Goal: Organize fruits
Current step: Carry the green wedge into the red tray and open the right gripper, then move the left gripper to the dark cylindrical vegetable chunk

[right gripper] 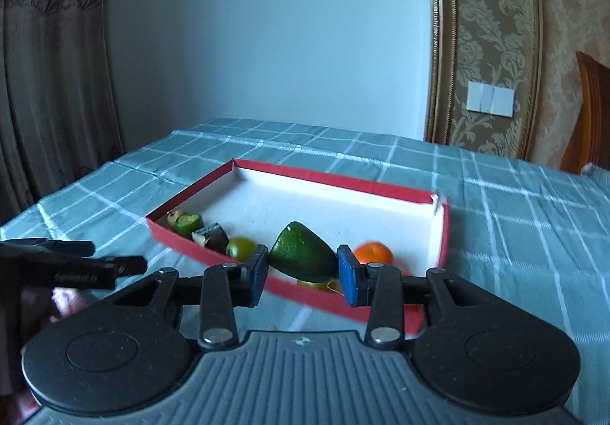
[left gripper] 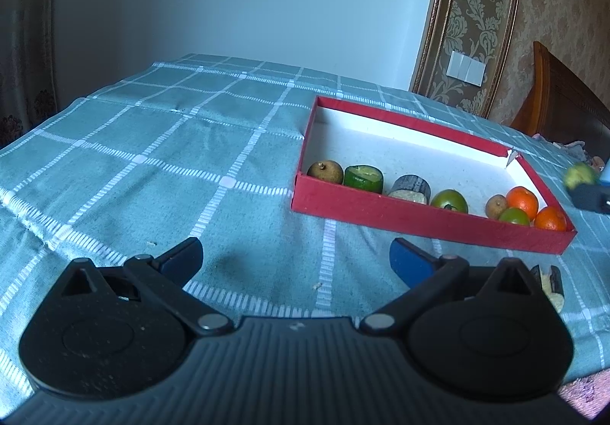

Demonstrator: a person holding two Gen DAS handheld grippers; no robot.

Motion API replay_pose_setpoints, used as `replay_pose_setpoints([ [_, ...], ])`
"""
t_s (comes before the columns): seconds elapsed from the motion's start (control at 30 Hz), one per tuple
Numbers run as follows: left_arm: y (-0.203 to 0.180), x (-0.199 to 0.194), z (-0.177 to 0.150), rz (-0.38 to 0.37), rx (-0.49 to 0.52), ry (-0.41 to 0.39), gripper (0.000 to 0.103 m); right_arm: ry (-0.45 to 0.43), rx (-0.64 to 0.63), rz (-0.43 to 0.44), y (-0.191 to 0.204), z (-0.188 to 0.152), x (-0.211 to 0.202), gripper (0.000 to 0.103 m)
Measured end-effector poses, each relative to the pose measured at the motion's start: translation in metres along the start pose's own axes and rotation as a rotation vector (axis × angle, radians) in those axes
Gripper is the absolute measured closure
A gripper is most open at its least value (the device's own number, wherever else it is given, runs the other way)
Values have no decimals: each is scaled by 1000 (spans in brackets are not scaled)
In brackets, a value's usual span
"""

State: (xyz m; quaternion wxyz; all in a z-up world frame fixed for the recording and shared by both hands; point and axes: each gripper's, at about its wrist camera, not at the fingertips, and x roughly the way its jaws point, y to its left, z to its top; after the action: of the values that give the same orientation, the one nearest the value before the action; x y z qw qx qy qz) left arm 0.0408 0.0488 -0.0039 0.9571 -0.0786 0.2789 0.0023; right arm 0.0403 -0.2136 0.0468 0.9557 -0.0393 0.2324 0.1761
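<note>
A red box (left gripper: 419, 221) with a white inside lies on the checked tablecloth. Along its near wall sit a brown longan (left gripper: 325, 171), a cut green piece (left gripper: 364, 179), a dark cut piece (left gripper: 410, 189), a green fruit (left gripper: 450, 200) and two oranges (left gripper: 524, 200). My left gripper (left gripper: 295, 259) is open and empty, low over the cloth left of the box. My right gripper (right gripper: 303, 270) is shut on a green fruit piece (right gripper: 303, 253) and holds it above the box's near wall (right gripper: 213, 253). That piece also shows in the left wrist view (left gripper: 579, 175).
A cut dark-and-pale piece (left gripper: 551, 284) lies on the cloth beside my left gripper's right finger. A wooden chair back (left gripper: 564, 97) stands at the far right. Curtains (right gripper: 49, 81) hang on the left. The left gripper shows in the right wrist view (right gripper: 76, 264).
</note>
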Motion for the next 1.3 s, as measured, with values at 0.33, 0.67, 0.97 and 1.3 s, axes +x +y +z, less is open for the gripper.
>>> replay_pose_setpoints([
  [0.33, 1, 1, 0, -14, -2, 6, 0, 94, -93, -40, 21, 0, 70, 65],
  [0.67, 0, 1, 0, -14, -3, 12, 0, 61, 19, -18, 2, -5, 52, 57],
  [0.97, -12, -5, -1, 16, 63, -5, 0, -58, 239, -109, -59, -42, -26, 41],
  [1.3, -89, -32, 4, -108, 201, -41, 0, -1, 449, -163, -94, -89, -24, 41],
])
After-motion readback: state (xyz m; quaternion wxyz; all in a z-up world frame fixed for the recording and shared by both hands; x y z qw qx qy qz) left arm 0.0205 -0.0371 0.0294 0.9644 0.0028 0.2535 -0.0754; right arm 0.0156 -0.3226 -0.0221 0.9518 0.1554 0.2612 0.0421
